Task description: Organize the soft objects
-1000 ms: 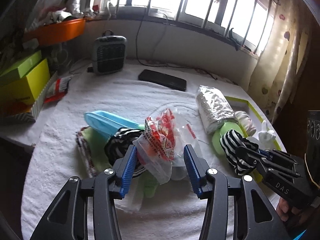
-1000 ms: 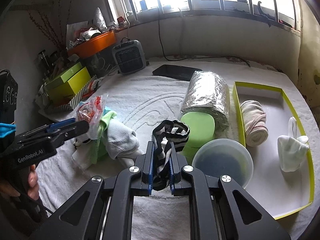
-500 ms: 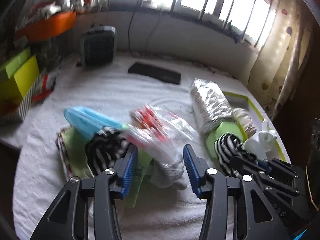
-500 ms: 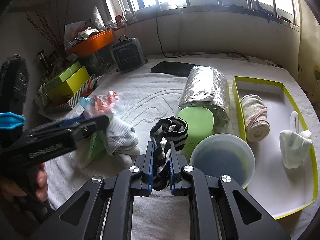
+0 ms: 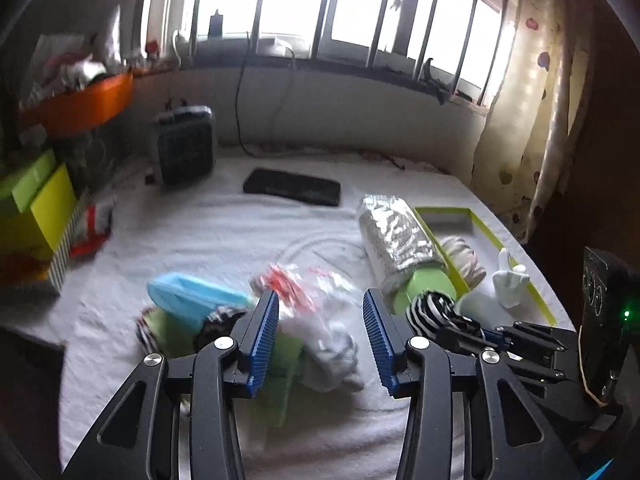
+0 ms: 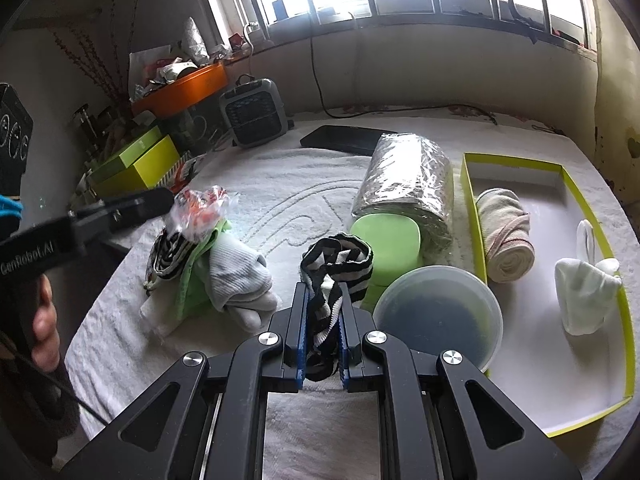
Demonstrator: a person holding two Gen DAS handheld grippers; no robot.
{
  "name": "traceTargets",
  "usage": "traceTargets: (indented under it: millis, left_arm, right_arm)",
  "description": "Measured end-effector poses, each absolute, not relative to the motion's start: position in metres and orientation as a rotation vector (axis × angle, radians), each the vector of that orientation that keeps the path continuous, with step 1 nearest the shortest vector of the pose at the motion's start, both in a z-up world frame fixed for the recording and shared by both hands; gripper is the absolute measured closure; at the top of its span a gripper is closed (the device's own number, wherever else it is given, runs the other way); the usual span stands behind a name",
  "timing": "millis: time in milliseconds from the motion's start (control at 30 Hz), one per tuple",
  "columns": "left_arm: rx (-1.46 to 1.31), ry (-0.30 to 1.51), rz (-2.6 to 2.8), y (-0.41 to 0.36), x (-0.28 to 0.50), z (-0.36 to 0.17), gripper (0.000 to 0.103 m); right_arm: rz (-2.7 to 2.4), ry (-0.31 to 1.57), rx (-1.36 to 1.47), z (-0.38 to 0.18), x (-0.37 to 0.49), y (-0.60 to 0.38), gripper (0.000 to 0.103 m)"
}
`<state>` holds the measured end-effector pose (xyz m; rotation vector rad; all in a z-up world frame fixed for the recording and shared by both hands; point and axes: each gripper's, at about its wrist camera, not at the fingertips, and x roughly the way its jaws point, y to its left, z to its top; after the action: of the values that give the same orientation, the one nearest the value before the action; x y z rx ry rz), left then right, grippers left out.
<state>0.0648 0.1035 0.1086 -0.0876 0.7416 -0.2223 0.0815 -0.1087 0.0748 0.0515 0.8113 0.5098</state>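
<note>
My right gripper [image 6: 320,320] is shut on a black-and-white striped sock [image 6: 336,264] and holds it above the towel; it shows in the left wrist view [image 5: 436,312] too. My left gripper [image 5: 320,320] is open and empty above a pile of soft things: a white sock [image 5: 332,348], a crinkly red-printed plastic bag [image 5: 296,284], a green cloth [image 5: 280,376], another striped sock [image 5: 216,320] and a blue item [image 5: 188,296]. In the right wrist view the left gripper [image 6: 156,200] hangs over that pile [image 6: 224,272]. A yellow-rimmed tray [image 6: 468,184] holds a rolled beige cloth [image 6: 504,236] and a white glove [image 6: 584,296].
A foil-wrapped roll [image 6: 404,176], a green box [image 6: 384,240] and a lidded round tub [image 6: 436,316] lie between the pile and the tray. A black flat case [image 6: 344,140] and a small heater [image 6: 256,112] stand further back. Yellow-green boxes [image 6: 136,164] sit at the left edge.
My left gripper has risen and drawn back from the plastic bag; the bag now lies lower on the pile. My right gripper keeps its hold on the striped sock.
</note>
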Motion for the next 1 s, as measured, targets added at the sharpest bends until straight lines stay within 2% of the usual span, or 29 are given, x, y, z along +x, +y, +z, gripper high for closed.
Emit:
traceTargets:
  millis: [233,333,633,700,767,833,1000]
  left_arm:
    - [-0.067,0.785,-0.197,0.117,0.087,0.106,0.050]
    - [-0.072,0.797,-0.184,0.120,0.096,0.105,0.037]
    - [-0.051,0.882,-0.210,0.111,0.124,0.092,0.037]
    - [-0.016,0.888,-0.205,0.106,0.128,0.090,0.041]
    - [-0.005,0.899,-0.211,0.102,0.130,0.085,0.062]
    - [0.013,0.903,-0.206,0.100,0.131,0.082,0.075]
    - [0.048,0.902,-0.193,0.097,0.130,0.078,0.080]
  right_arm:
    - [0.511,0.814,0.050,0.075,0.081,-0.109,0.091]
    - [0.509,0.818,0.049,0.074,0.081,-0.109,0.091]
    - [0.506,0.824,0.054,0.072,0.081,-0.108,0.091]
    - [0.505,0.825,0.054,0.071,0.082,-0.108,0.091]
    - [0.507,0.824,0.054,0.071,0.081,-0.108,0.091]
    - [0.507,0.824,0.054,0.070,0.082,-0.108,0.091]
    - [0.507,0.827,0.056,0.069,0.083,-0.108,0.091]
